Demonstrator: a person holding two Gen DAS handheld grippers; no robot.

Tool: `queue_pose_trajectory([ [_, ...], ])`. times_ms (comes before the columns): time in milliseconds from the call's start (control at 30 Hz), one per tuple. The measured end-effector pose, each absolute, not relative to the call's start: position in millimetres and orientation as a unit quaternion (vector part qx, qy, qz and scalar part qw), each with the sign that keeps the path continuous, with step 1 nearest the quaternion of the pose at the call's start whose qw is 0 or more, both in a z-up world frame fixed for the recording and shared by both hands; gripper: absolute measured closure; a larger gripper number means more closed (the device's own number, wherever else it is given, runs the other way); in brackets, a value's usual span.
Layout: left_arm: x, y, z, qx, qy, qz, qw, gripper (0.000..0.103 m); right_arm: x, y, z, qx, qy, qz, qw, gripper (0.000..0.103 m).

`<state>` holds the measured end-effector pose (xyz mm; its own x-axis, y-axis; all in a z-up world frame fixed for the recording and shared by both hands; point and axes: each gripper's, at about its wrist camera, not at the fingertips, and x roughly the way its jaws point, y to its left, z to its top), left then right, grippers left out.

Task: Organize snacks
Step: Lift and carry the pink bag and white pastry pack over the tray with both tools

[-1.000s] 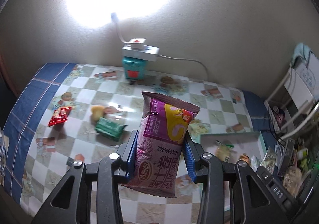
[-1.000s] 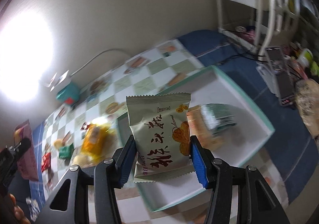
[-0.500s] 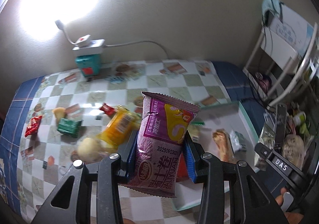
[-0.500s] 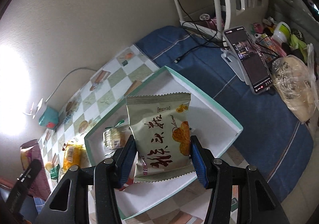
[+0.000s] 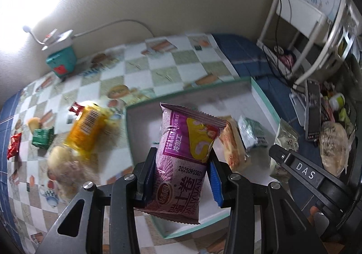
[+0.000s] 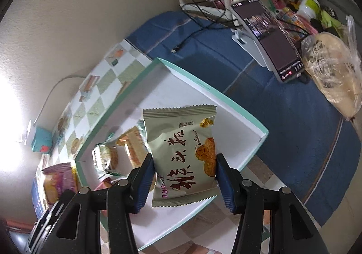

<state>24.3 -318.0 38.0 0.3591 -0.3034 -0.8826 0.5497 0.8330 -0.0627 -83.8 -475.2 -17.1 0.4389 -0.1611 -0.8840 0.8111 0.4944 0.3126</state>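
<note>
My left gripper [image 5: 181, 177] is shut on a purple snack packet [image 5: 183, 159] and holds it upright above the near part of the white tray with a teal rim [image 5: 144, 136]. My right gripper [image 6: 184, 180] is shut on a beige snack packet [image 6: 183, 152] over the same tray [image 6: 203, 86]. An orange-white packet [image 5: 233, 147] and a green-silver packet [image 5: 251, 134] lie in the tray. The right gripper with its beige packet [image 5: 286, 136] shows at the right of the left wrist view.
On the checkered cloth left of the tray lie a yellow packet [image 5: 87, 125], a pale bun [image 5: 61, 156], a green packet [image 5: 43, 138] and a red packet [image 5: 14, 145]. A teal box with a power strip [image 5: 61, 62] stands by the wall. A phone on a stand [image 6: 269, 37] and a bagged bread [image 6: 332, 68] sit right.
Both grippers have moved right and closer over the tray, each keeping its packet. The tray now fills the middle of both views.
</note>
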Motion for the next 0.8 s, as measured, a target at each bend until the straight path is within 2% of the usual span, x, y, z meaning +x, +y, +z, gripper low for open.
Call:
queue_pose_trajectory([
  [800,21,-340,-5,0.141,0.546,-0.259,0.784,0.059,-87,-486,-40,0.402,0.439,-0.346,0.726,0.045],
])
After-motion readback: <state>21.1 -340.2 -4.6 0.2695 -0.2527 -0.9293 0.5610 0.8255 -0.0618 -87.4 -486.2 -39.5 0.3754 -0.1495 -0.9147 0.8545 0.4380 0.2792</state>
